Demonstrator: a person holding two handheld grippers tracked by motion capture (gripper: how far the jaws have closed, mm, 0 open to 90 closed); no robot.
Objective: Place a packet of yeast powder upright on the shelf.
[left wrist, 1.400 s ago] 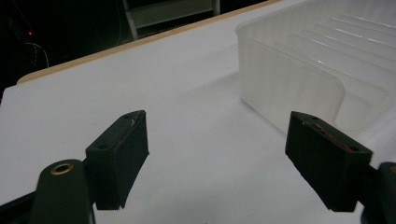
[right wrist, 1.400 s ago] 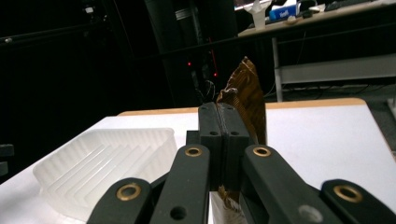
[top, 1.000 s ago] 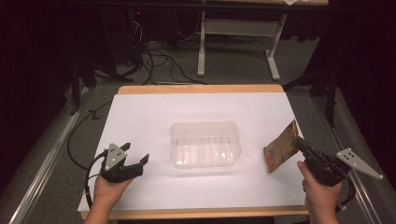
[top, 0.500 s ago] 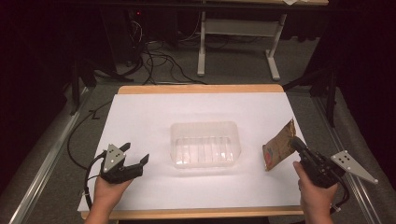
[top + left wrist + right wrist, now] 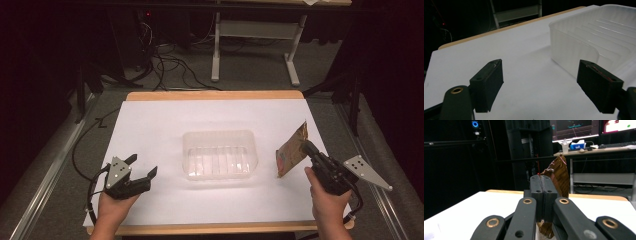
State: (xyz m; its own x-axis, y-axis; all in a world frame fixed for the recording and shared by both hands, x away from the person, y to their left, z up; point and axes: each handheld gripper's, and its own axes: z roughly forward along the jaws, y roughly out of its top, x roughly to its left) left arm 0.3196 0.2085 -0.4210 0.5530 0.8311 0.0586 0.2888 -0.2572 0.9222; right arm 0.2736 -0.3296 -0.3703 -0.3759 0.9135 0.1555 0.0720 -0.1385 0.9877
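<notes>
A white-topped table [image 5: 165,125] with a wooden edge along its far and near sides takes up the middle of the high view. Beyond it lie a dark floor, loose cables [image 5: 165,67] and the white legs of a desk [image 5: 252,45].

A clear plastic tray [image 5: 220,154] sits open side up near the table's centre, its floor ribbed. In the left gripper view its rounded corner and ribbed wall stand just beyond the right-hand jaw, apart from it.

A brown pouch [image 5: 292,150] is right of the tray and clear of it, held at a tilt with its top corner leaning away from the person. Printed colours show on its lower face in the high view. In the right gripper view its crinkled brown film [image 5: 559,175] rises behind and above the jaws, and a bit of it shows below them.

The right gripper [image 5: 311,150], in the person's right hand [image 5: 327,205] near the table's right edge, has its jaws pressed together on the pouch's edge. Its grey plate [image 5: 367,171] juts out past the table's side.

The left gripper [image 5: 141,167], in the left hand [image 5: 112,210] at the near left of the table, has its jaws spread wide with nothing between them. It is low over the white surface, pointing toward the tray and well short of it. Its cable [image 5: 80,150] loops off the left edge.
</notes>
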